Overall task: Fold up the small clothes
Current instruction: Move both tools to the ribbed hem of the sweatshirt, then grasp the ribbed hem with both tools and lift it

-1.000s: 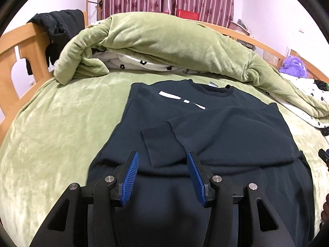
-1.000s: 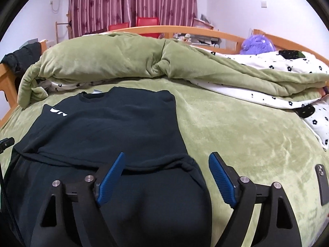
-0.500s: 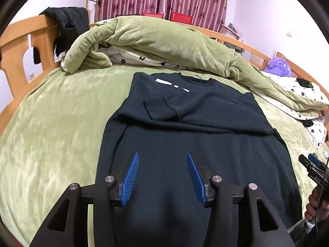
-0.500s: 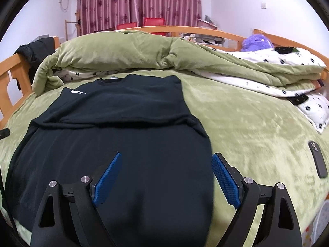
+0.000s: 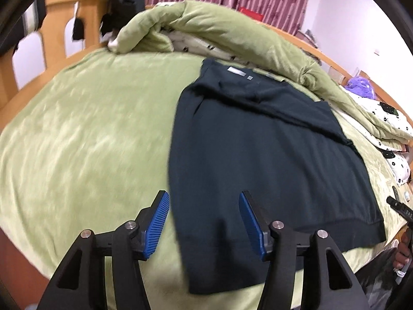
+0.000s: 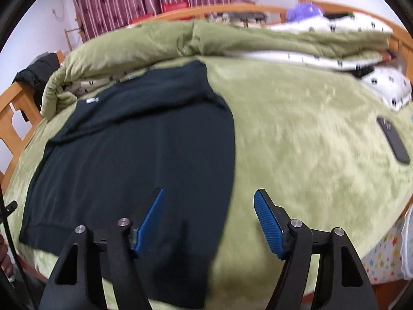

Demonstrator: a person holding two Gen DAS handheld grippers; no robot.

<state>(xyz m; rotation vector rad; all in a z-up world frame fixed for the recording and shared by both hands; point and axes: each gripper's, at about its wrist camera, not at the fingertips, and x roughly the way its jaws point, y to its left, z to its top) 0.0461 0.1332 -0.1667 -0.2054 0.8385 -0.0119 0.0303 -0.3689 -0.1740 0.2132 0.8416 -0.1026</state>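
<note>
Sweatshirt (image 5: 268, 160), dark navy, lies flat on the green bedspread (image 5: 85, 139), sleeves folded across the chest, collar at 12 o'clock. Left gripper (image 5: 204, 222), jaws just widened, stands open above the hem's left corner. Right gripper (image 6: 209, 222), jaws just narrowed, stands open over the right corner; neither pinches cloth.

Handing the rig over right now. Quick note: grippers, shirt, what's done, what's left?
Left gripper: open, holding nothing, jaws just been opening, over the shirt's near left hem corner.
Right gripper: open, holding nothing, jaws just been closing, astride the near right hem corner.
Shirt: flat on the green bed cover, collar toward the piled duvet.
Done: both sleeves folded in across the chest.
Left: likely grip both hem corners and fold the bottom up to the collar. Mind the phone on the cover to the right.
</note>
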